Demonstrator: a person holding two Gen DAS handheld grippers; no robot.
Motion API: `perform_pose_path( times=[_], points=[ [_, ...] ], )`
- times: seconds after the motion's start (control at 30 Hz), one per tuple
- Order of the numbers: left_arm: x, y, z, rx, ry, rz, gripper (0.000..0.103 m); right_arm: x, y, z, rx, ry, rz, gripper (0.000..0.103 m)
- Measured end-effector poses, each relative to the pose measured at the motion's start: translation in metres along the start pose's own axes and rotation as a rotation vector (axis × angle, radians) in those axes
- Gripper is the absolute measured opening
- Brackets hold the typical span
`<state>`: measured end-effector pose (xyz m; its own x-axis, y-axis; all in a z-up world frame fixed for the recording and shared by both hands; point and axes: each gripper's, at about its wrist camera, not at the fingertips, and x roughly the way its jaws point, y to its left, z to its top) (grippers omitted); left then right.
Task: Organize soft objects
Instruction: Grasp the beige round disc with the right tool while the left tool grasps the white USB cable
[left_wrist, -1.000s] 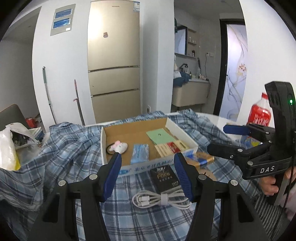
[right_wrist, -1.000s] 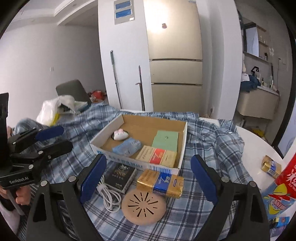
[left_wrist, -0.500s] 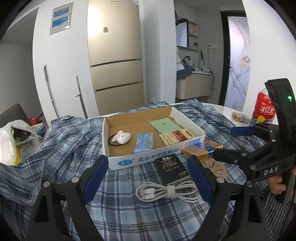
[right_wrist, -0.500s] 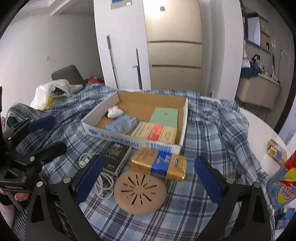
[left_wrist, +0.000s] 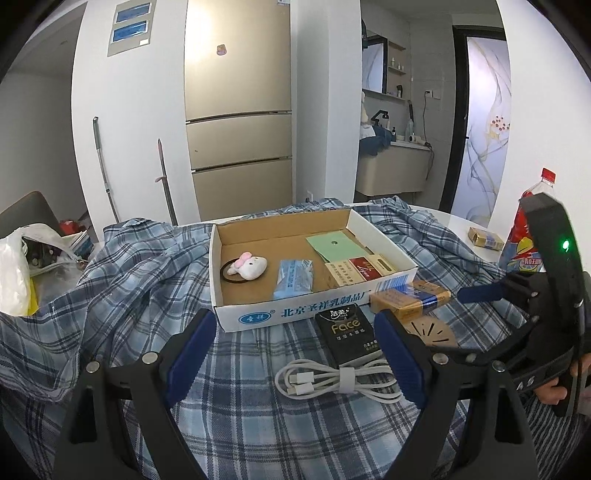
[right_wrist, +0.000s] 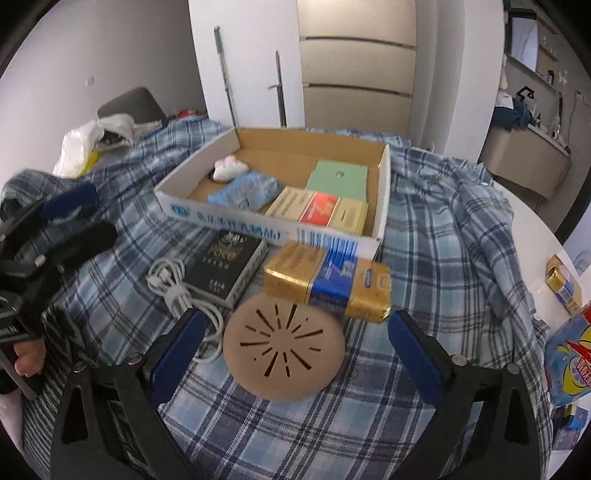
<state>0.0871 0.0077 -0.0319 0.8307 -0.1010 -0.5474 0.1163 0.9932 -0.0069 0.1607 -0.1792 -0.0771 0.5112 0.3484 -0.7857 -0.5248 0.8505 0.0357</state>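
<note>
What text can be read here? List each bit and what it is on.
"北京圣祥乳制品厂": front wall of the box.
"Face": black pack.
Red-and-cream packet: too small.
Gold-and-blue pack: blurred.
Bottle label: not legible.

The left gripper (left_wrist: 295, 350) has just been opening; its jaws stand wide and hold nothing. Between the blue pads lie a coiled white cable (left_wrist: 332, 380) and a black tissue pack (left_wrist: 347, 330). At twelve o'clock sits the cardboard box (left_wrist: 255, 317), a plush toy (left_wrist: 249, 266) inside.
</note>
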Motion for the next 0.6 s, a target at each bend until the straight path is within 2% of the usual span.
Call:
perform_pose_path(
  times=[0.33,0.5,0.6],
  points=[
    [0.000,-0.006,-0.001,0.026,0.004,0.021,0.089,0.024,0.006,-0.004,-0.034,0.114,-0.015,0.098],
    [0.001,-0.006,-0.001,0.027,0.008,0.021,0.089,0.039,0.006,-0.006,-0.038,0.186,-0.024,0.089],
    [0.003,-0.006,-0.001,0.028,0.012,0.022,0.089,0.037,0.007,-0.007,-0.042,0.182,-0.016,0.083]
  ],
)
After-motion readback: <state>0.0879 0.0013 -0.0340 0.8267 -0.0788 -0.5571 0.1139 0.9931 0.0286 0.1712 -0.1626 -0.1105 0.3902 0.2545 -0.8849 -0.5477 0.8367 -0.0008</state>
